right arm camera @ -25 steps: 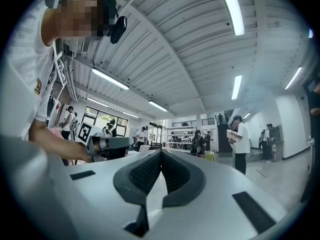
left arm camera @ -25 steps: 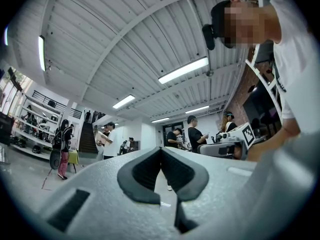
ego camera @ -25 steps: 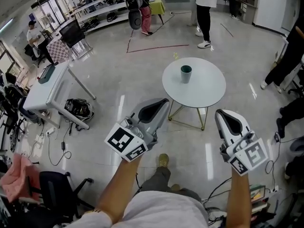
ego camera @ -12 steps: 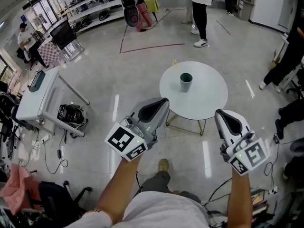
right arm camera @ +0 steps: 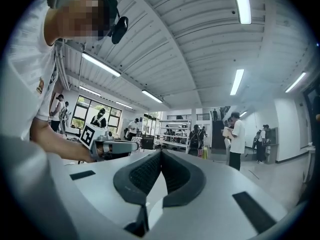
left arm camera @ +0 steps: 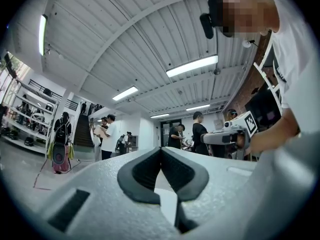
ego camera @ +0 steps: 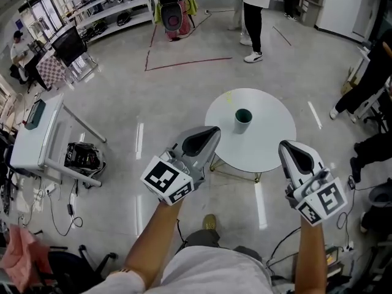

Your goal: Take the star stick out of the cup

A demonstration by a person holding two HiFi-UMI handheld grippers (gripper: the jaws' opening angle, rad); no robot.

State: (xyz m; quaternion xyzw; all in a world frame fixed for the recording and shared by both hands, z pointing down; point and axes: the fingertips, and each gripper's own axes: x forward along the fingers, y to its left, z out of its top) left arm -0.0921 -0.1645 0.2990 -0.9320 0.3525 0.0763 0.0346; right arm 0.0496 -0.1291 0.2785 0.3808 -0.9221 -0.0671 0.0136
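A teal cup (ego camera: 243,119) stands upright near the middle of a small round white table (ego camera: 269,141) ahead of me. No star stick shows in it from here. My left gripper (ego camera: 212,131) is held up at waist height, short of the table's near-left edge, shut with nothing between its pads. My right gripper (ego camera: 286,146) is raised over the table's near-right edge, also shut and empty. In the left gripper view the left gripper (left arm camera: 161,149) points level into the room with its black pads meeting. The right gripper (right arm camera: 161,153) looks the same in its own view.
A white desk (ego camera: 32,137) stands at the left with a black bag (ego camera: 80,157) on the floor by it. People (ego camera: 252,16) stand beyond the table and another person (ego camera: 371,72) at the right. Shelving lines the far left wall.
The table and cup have drawn nearer and lower in the head view as I walk toward them. Both grippers keep the same raised, shut pose.
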